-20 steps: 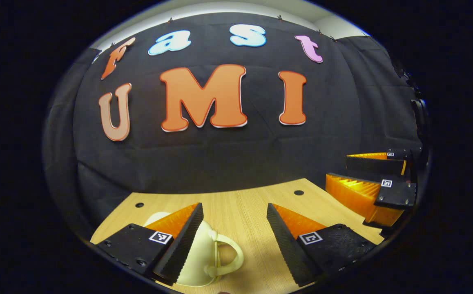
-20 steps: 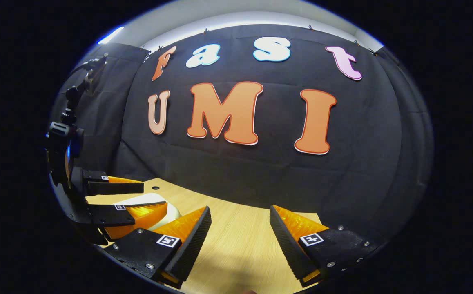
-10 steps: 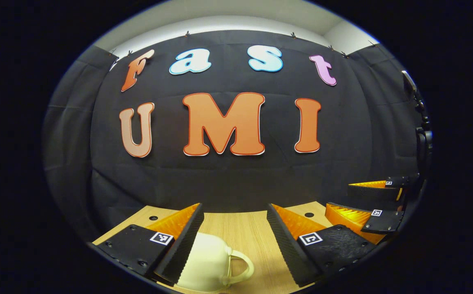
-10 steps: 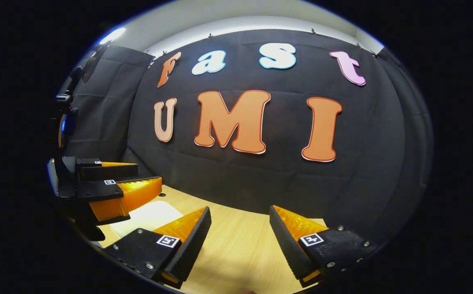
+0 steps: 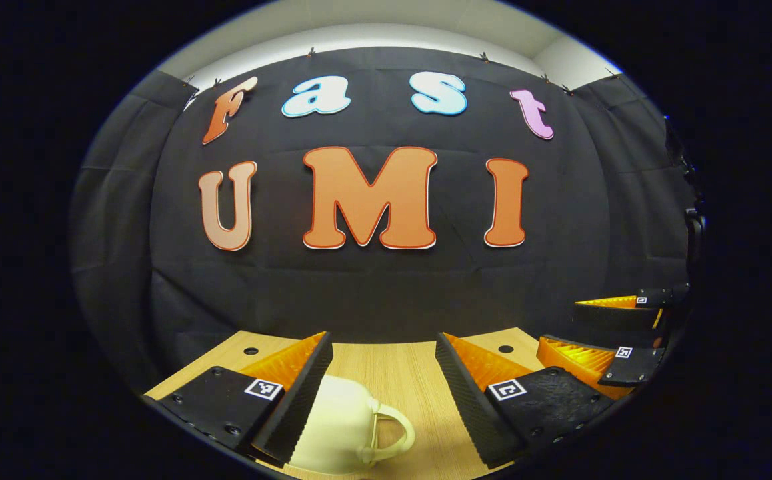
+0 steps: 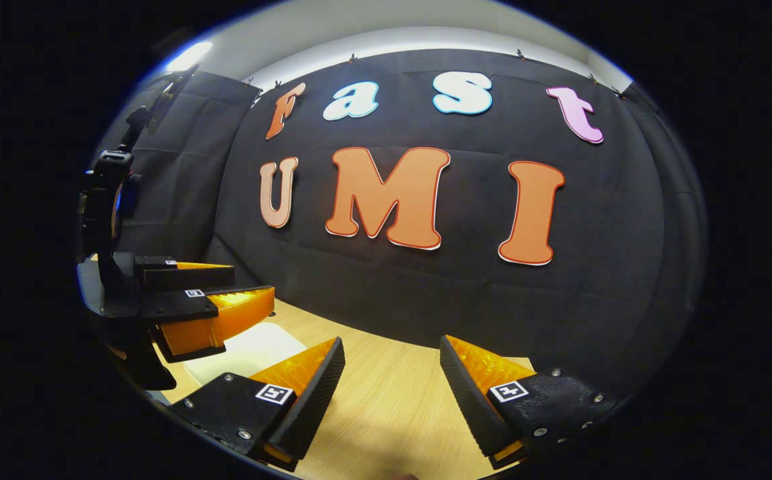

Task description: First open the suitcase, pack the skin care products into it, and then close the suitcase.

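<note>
A small cream suitcase [image 5: 336, 427] with a looped handle [image 5: 396, 433] lies on the wooden table, low between my left gripper's [image 5: 383, 340] fingers and close against the left one. That gripper is open and holds nothing. In the right gripper view the suitcase [image 6: 253, 347] is a pale rounded slab under the left gripper [image 6: 253, 280], which hovers open above it. My right gripper [image 6: 392, 341] is open over bare table, to the right of the suitcase. It also appears at the far right of the left gripper view [image 5: 559, 323]. I see no skin care products.
The light wooden table [image 6: 386, 413] ends at the black cloth wall just beyond both grippers. Two small round holes [image 5: 251, 351] [image 5: 505, 349] sit near its back edge. A dark camera mount [image 6: 103, 200] rises above the left gripper.
Both views have tipped upward, so less table shows. The left gripper has shifted, and the suitcase now lies more between its fingers. Both grippers stay open.
</note>
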